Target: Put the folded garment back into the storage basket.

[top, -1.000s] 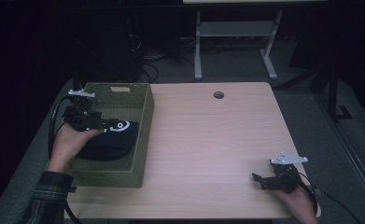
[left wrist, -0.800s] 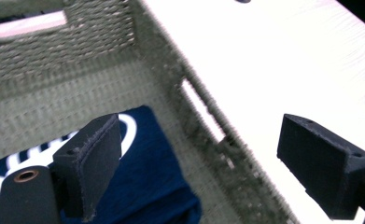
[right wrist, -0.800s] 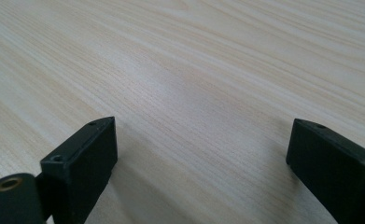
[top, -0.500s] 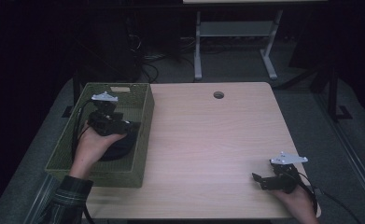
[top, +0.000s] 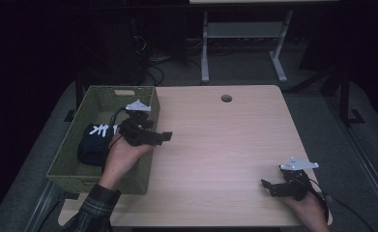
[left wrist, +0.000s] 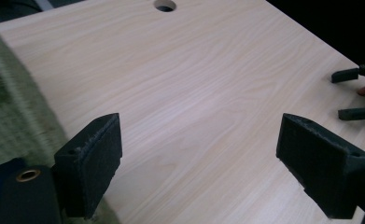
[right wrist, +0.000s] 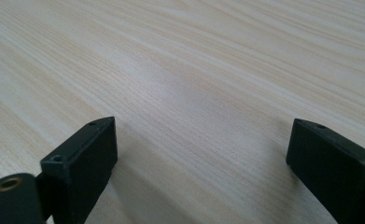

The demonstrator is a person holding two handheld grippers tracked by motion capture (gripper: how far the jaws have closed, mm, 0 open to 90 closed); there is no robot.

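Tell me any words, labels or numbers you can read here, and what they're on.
White marks on the dark cloth item in the green basket: too blurred to read.
Pale patch on the basket's far wall: too small to read.
Left claw, right claw, table: no text.

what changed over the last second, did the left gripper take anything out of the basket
The left gripper moved from over the dark cloth item in the green basket to the right, past the basket's right wall and over the table. Its jaws are open and empty, so nothing came out with it. The dark item stayed in the basket, and the right gripper stayed at the table's near right corner, open.
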